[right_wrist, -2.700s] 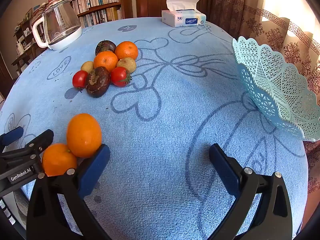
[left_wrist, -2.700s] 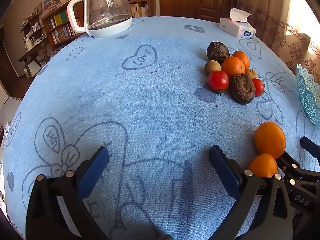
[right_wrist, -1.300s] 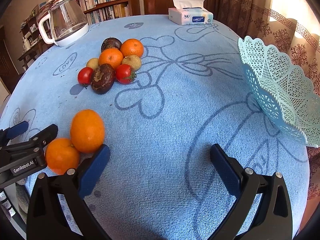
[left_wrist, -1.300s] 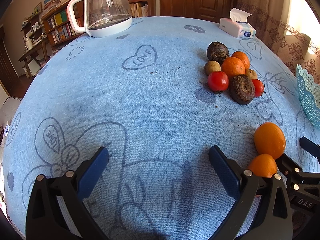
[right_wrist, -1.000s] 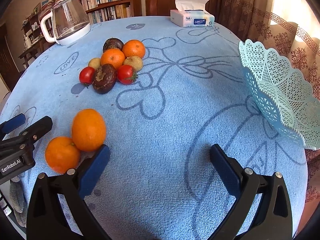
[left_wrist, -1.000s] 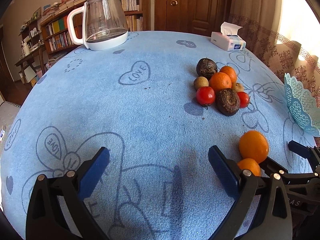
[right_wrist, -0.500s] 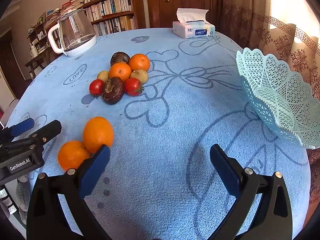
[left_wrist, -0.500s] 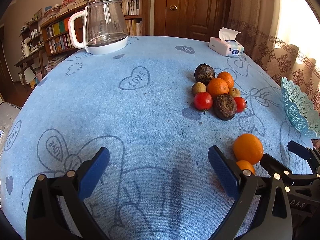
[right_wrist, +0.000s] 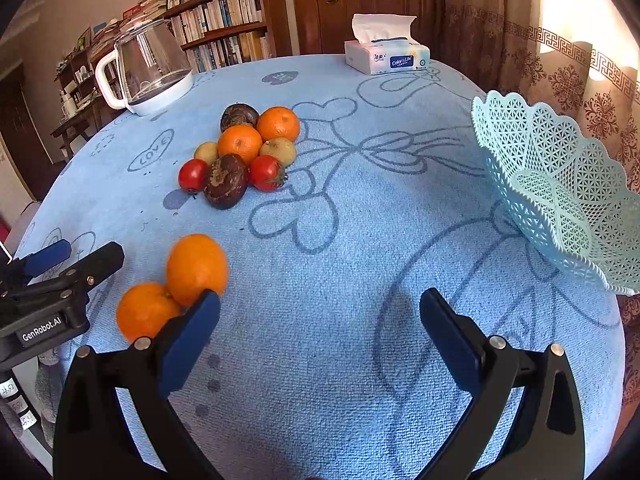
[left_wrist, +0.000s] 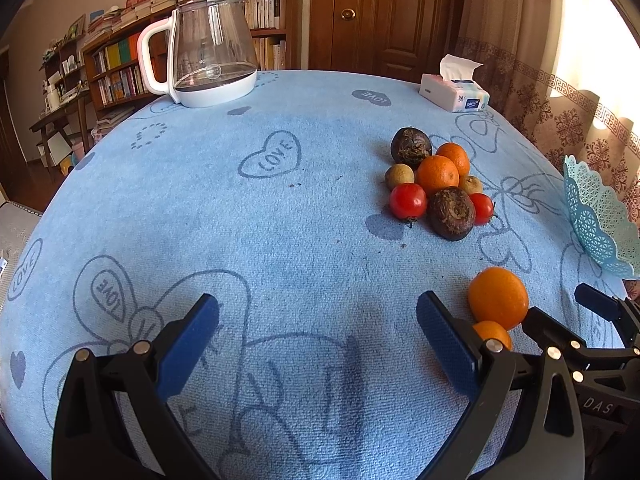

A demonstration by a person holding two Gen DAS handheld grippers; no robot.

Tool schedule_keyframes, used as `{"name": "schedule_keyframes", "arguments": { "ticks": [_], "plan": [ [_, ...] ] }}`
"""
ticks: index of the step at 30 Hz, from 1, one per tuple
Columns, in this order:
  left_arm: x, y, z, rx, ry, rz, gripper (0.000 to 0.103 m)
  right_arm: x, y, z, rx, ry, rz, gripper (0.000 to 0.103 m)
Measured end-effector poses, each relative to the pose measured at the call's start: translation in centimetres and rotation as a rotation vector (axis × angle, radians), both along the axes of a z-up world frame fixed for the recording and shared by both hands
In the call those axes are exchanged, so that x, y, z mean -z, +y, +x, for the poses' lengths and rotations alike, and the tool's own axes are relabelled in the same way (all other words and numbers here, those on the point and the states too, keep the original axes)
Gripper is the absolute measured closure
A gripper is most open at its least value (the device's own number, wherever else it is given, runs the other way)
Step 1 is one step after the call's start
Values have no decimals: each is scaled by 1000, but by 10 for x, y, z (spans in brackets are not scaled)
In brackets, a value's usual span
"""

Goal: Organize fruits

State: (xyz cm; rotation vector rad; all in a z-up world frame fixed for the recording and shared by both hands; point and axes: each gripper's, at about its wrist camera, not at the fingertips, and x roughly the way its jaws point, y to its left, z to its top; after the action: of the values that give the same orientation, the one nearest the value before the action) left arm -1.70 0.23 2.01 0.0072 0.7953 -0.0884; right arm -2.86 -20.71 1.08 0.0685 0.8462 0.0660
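Blue "LOVE" tablecloth (left_wrist: 280,220), "Color Life" tissue box (right_wrist: 387,58), "GenRobot.AI" left claw (right_wrist: 60,260)

oranges (right_wrist: 197,268): four, two in the cluster, two apart
tomatoes (right_wrist: 193,175): two
dark round fruits (right_wrist: 226,180): two
small tan fruits (right_wrist: 279,151): two
basket (right_wrist: 560,184): one
kettle (right_wrist: 150,74): one
tissue box (right_wrist: 387,57): one

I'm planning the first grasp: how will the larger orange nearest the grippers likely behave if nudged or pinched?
The larger orange is rounded and lies loose on the towel-like cloth, so a nudge would probably roll it, though the pile may slow it. It touches the smaller orange, which would likely shift too. Its skin looks firm, so a pinch should hold.
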Motion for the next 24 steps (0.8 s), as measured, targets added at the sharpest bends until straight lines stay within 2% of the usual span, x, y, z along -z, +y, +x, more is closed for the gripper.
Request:
{"name": "schedule_keyframes", "arguments": {
  "ticks": [24],
  "plan": [
    [-7, 9, -5, -19, -43, -54, 5, -4, -13, -3, 43, -20, 73, 2]
  ]
}}
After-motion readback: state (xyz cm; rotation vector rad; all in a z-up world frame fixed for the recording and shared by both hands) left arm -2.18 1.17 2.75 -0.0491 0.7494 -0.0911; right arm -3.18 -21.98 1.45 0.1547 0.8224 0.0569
